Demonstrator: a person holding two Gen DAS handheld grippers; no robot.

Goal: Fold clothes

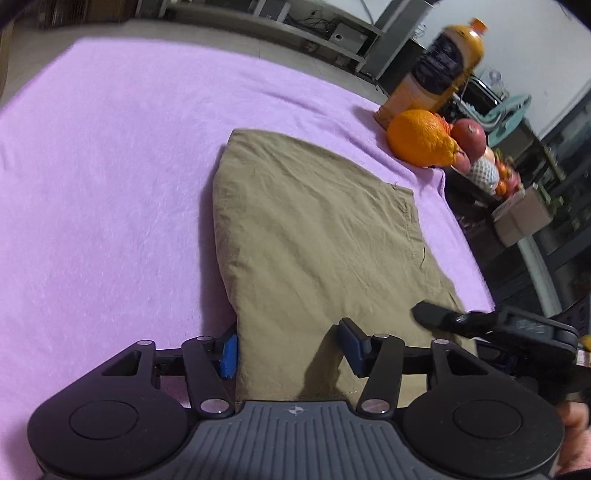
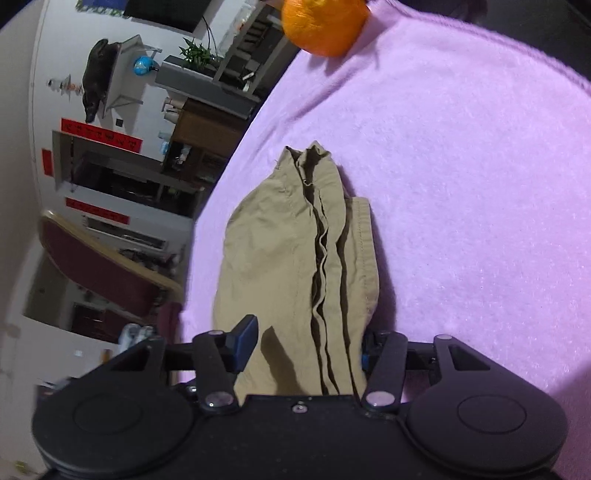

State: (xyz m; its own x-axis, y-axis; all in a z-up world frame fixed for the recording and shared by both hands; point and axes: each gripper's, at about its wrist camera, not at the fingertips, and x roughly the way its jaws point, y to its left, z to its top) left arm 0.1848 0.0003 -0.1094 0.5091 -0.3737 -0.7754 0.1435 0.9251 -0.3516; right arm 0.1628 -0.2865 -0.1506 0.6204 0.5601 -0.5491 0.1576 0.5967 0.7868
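A folded khaki garment lies on the purple cloth that covers the table. My left gripper is open at the garment's near edge, its left blue pad beside the fold and its right pad over the fabric. A dark finger of the other gripper reaches in at the garment's right corner. In the right wrist view the khaki garment shows its stacked layers edge-on. My right gripper is open around that end, with its right pad half hidden behind the cloth.
A big orange, a juice bottle and apples crowd the far right corner. The table edge runs close to the garment's right side. The orange shows ahead of the right gripper, with a red chair beyond the edge.
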